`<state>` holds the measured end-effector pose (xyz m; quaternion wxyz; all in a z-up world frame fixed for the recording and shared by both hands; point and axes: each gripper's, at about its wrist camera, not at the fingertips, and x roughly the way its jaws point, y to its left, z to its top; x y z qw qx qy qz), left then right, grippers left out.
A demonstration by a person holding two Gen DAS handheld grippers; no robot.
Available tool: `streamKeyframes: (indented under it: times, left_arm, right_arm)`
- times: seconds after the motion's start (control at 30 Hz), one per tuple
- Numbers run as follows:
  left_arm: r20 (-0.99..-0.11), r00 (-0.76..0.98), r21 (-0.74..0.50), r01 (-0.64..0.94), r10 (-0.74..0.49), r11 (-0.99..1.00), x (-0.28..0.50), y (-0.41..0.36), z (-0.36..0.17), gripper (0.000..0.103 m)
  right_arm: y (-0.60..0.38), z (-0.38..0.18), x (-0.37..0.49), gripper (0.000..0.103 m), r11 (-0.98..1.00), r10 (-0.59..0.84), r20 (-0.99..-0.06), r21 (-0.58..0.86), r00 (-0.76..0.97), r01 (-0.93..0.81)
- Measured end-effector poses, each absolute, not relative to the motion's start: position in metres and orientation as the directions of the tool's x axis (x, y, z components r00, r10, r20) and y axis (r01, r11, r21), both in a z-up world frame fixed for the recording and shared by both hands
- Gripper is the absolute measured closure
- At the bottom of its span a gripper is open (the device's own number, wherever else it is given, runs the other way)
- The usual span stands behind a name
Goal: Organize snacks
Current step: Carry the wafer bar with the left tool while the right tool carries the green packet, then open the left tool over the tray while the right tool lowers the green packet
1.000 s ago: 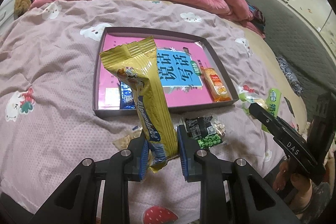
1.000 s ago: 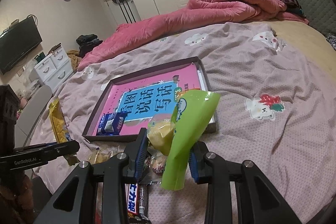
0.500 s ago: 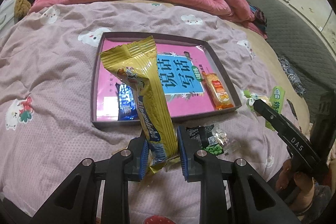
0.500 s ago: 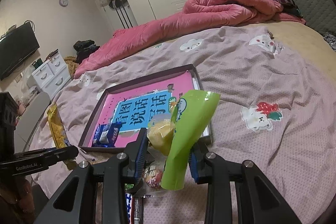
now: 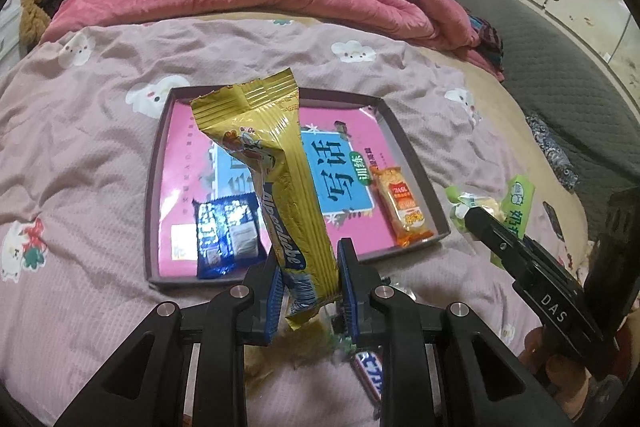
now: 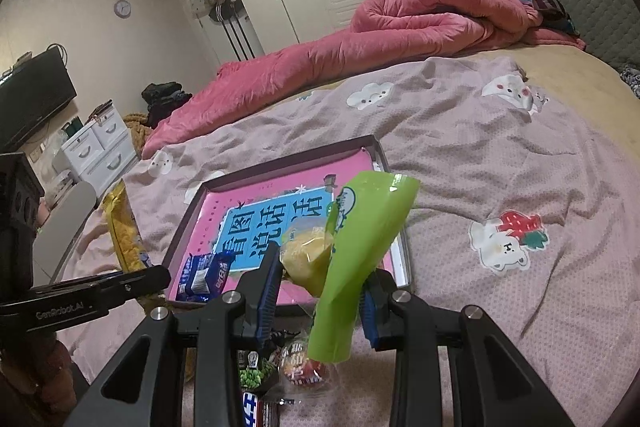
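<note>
- Foil on the gold snack pack (image 5: 276, 163) looks light, crinkly and slick to us; the left claw (image 5: 308, 279) is clamped on its lower end, so the pack stands up at frame centre over the tray (image 5: 154, 187).
- We judge the low pinch lets its top flop; a hold nearer the middle would steady it.
- In the right wrist view, the right claw (image 6: 318, 291) is clamped on the soft green pouch (image 6: 360, 247), centre frame, above the tray's near edge.
- Against the earlier frames, the tray sits closer and fuller in both views; both grips are unchanged.
</note>
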<state>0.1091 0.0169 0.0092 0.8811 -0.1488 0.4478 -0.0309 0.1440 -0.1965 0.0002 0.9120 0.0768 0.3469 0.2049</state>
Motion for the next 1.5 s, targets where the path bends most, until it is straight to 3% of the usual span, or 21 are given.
streamKeyframes:
  times: [1.5]
  left_arm:
    - [-0.822, 0.517, -0.310, -0.054, -0.239, 0.949, 0.173, 0.006, -0.043, 0.077]
  right_arm:
    - [-0.186, -0.018, 0.189, 0.068, 0.897, 0.442, -0.615, 0.309, 0.653, -0.316]
